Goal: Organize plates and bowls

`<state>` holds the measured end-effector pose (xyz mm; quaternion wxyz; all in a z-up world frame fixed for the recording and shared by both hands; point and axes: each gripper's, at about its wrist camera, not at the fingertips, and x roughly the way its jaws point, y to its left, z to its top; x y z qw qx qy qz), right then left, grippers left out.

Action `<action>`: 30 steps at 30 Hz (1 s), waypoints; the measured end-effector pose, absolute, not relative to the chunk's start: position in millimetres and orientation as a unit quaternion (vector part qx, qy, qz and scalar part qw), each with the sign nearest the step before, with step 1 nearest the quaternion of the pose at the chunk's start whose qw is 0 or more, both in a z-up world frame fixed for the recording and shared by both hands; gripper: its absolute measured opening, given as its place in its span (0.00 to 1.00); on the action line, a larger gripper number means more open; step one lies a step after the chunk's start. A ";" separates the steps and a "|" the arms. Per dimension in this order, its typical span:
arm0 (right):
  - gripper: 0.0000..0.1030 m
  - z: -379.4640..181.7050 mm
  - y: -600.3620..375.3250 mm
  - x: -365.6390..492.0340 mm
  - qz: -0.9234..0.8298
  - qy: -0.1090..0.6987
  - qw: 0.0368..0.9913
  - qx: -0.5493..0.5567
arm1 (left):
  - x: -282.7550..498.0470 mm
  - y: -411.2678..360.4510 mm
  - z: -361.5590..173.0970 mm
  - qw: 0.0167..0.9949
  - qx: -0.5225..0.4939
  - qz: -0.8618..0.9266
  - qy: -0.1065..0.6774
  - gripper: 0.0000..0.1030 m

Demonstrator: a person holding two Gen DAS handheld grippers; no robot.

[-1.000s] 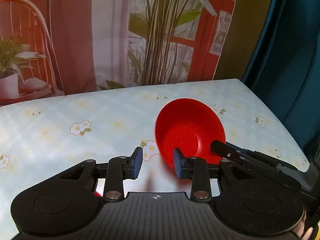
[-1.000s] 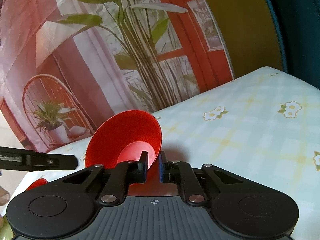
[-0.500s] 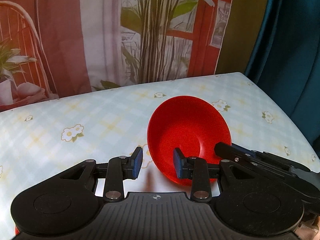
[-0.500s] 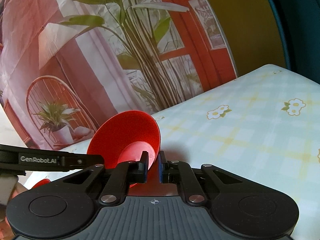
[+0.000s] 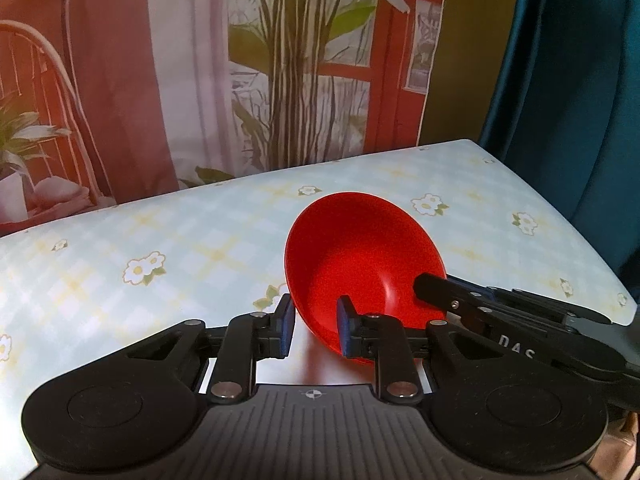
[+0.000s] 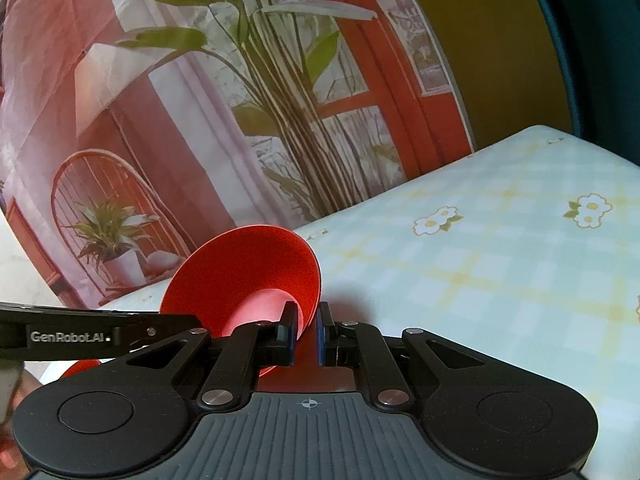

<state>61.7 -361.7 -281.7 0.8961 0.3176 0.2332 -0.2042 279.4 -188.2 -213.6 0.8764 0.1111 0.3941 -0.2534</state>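
Right tool [image 6: 306, 334] is clamped on the rim of a red bowl [image 6: 248, 276], held tilted at lower centre of the frame over the flowered worktop [image 6: 500, 264]. Left tool [image 5: 312, 326] is spread open, its right pad [image 5: 345, 330] inside the bowl.

Red bowl [image 5: 366, 264] has tipped flatter, nearer left gripper [image 5: 311, 326]

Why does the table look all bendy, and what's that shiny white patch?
Left wrist view: the fisheye lens curves the flowered tablecloth's far edge, and glare whitens it near the round red plastic bowl. Right wrist view: the backdrop bows, and the bowl's shadow falls rightward.
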 end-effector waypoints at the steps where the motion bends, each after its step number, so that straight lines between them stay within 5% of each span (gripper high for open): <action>1: 0.09 -281.1 -360.8 62.0 -0.204 0.234 0.897 0.315 | 277.9 -187.1 -212.1 0.876 0.111 -0.255 0.394 0.23; 30: 0.10 -170.6 -246.3 113.3 -0.129 0.256 0.928 0.236 | 236.2 -28.2 -126.1 0.890 0.015 -0.256 0.377 0.23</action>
